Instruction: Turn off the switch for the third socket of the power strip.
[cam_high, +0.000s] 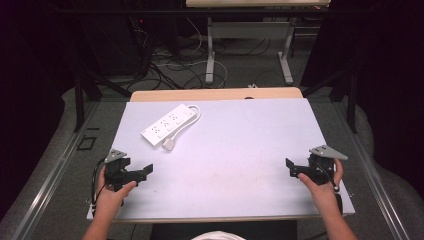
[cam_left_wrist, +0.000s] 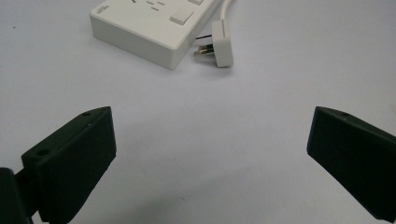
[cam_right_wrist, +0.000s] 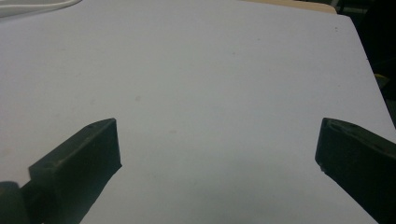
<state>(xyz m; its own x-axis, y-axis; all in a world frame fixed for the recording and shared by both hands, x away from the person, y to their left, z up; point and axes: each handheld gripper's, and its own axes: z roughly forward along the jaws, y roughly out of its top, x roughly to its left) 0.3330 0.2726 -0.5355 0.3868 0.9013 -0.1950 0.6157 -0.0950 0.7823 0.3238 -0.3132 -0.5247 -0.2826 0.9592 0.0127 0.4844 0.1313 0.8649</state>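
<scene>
A white power strip (cam_high: 167, 126) lies on the white table sheet (cam_high: 235, 150) at the back left, with its cable (cam_high: 195, 112) looped round its far end. The white plug (cam_high: 169, 145) rests beside the strip's near end. In the left gripper view the strip (cam_left_wrist: 149, 28) and the plug (cam_left_wrist: 222, 44), prongs showing, lie just ahead. My left gripper (cam_high: 142, 172) (cam_left_wrist: 210, 140) stands open and holds nothing, at the front left, a short way from the plug. My right gripper (cam_high: 292, 170) (cam_right_wrist: 217, 149) is open over bare sheet at the front right.
The sheet's wooden backing (cam_high: 215, 94) shows along the far edge. Beyond it are floor cables (cam_high: 170, 65) and another table's legs (cam_high: 210, 55). A bit of white cable (cam_right_wrist: 37, 7) lies at the top left of the right gripper view. Dark curtains close off both sides.
</scene>
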